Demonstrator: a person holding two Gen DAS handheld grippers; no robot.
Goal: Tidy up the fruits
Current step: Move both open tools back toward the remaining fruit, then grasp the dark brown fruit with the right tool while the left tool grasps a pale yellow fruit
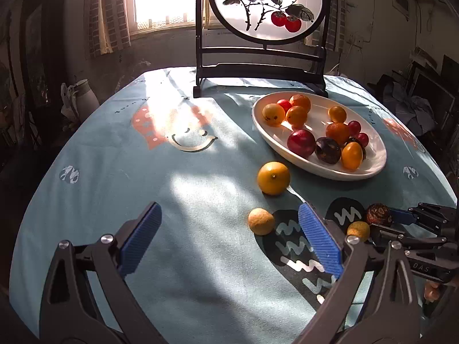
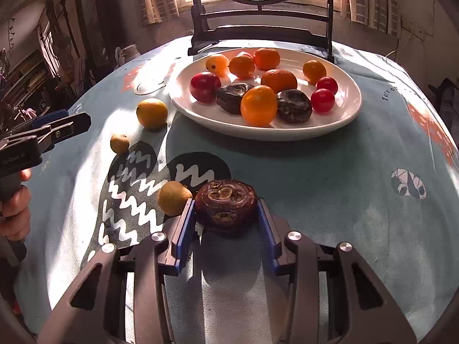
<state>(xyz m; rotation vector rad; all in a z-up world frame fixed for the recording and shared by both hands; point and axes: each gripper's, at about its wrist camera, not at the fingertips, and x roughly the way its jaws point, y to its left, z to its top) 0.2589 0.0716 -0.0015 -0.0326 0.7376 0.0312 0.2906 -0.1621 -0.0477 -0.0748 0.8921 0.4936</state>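
A white oval plate (image 1: 370,160) (image 2: 338,114) at the back right holds several orange, red and dark fruits. My right gripper (image 2: 225,218) (image 1: 387,225) is shut on a dark brown wrinkled fruit (image 2: 226,203) (image 1: 378,214) that rests on the tablecloth, with a blue pad against each side. A small yellowish fruit (image 2: 173,197) (image 1: 358,230) lies just left of it, touching the left finger. Farther left lie a small tan fruit (image 1: 260,221) (image 2: 120,143) and a bigger yellow-orange fruit (image 1: 273,177) (image 2: 152,113). My left gripper (image 1: 229,212) (image 2: 66,126) hovers wide open and holds nothing, the tan fruit just beyond its right finger.
A dark wooden stand with a round painted screen (image 1: 261,66) (image 2: 258,28) stands behind the plate. The round table wears a light blue patterned cloth (image 1: 186,258). A pale jug (image 1: 83,94) sits off the table's left. A person's hand (image 2: 14,209) grips the left tool's handle.
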